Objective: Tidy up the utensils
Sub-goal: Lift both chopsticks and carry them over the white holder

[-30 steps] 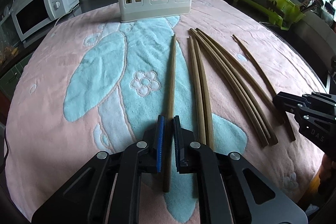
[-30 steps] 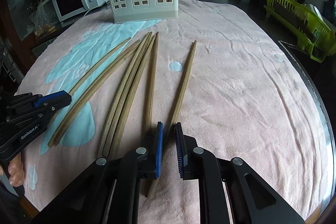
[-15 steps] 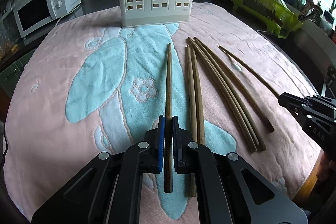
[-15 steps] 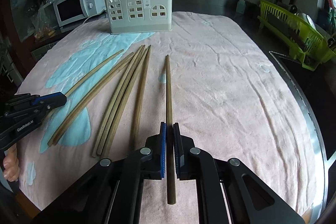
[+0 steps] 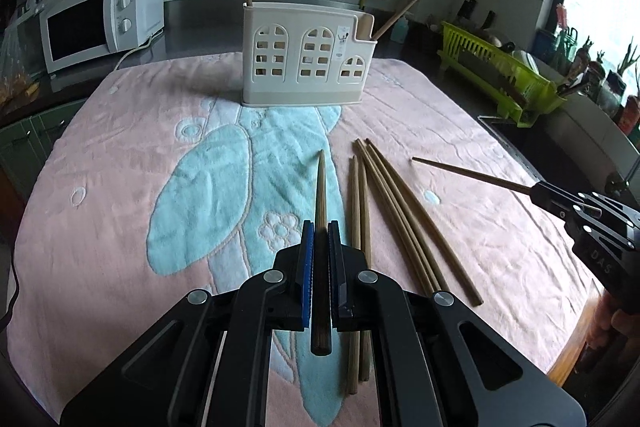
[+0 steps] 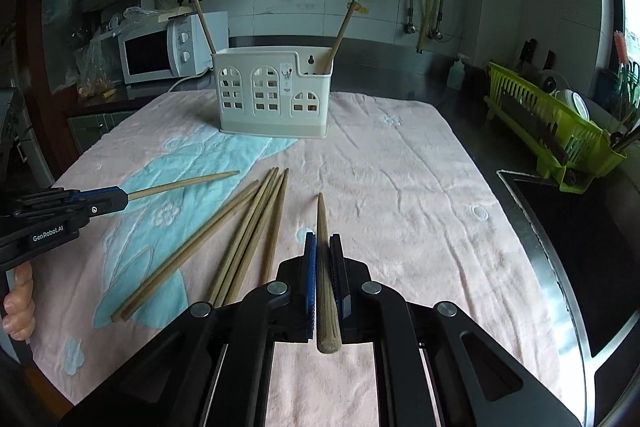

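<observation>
Now each gripper's fingers are clamped on one chopstick: the left gripper (image 5: pixel 319 239) holds the dark chopstick (image 5: pixel 320 195), the right gripper (image 6: pixel 322 251) the pale chopstick (image 6: pixel 323 227). Both sticks point lengthwise, tips forward, toward the holder (image 5: pixel 308 63) straight ahead across the towel (image 5: pixel 120 227); the left looks nearer it.

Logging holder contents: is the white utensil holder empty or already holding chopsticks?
Not empty. The utensil holder has two chopsticks standing in it, the left chopstick and the right chopstick.

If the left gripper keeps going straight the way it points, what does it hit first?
Likely the towel: the left gripper, shut on a chopstick, points down short of the holder. Depth unclear.
</observation>
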`<state>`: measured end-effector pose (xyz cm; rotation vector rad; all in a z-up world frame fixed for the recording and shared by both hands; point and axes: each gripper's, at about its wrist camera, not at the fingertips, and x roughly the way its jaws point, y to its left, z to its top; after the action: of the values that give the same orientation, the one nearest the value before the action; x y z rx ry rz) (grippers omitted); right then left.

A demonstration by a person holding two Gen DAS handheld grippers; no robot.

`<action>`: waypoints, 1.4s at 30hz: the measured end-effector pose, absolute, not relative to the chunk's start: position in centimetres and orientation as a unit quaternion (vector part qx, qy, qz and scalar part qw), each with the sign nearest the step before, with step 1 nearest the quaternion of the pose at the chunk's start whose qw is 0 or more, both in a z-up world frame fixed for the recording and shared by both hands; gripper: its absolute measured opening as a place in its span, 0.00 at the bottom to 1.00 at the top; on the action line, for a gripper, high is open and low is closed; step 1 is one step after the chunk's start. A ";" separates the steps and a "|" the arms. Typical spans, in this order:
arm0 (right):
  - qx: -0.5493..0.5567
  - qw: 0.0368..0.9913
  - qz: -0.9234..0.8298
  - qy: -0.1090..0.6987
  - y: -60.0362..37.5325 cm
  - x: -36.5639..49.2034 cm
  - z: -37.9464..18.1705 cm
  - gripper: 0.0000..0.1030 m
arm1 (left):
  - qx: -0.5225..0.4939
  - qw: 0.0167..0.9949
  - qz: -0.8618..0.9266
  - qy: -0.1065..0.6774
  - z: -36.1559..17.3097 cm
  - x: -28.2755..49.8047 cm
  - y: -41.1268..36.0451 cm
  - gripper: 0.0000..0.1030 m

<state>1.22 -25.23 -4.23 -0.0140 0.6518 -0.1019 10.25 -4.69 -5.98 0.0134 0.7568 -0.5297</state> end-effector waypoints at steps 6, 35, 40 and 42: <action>-0.004 0.954 -0.035 0.299 -25.7 2.5 -2.3 0.06 | -0.032 0.901 -0.262 0.344 -4.0 11.3 -3.9 0.05; -0.028 0.959 0.094 0.267 -29.4 13.9 13.3 0.06 | -0.025 0.937 -0.250 0.243 10.9 20.4 -6.6 0.05; -0.038 0.957 0.090 0.274 -29.8 16.8 14.0 0.06 | -0.019 0.957 -0.225 0.183 15.4 22.9 -7.7 0.05; -0.042 0.956 0.089 0.278 -30.0 17.9 14.0 0.06 | -0.019 0.962 -0.214 0.168 16.5 24.1 -8.0 0.05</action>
<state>17.87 -29.98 13.96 -0.0853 0.5641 0.1814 24.13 -8.05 16.50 -0.0387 0.3398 -0.4341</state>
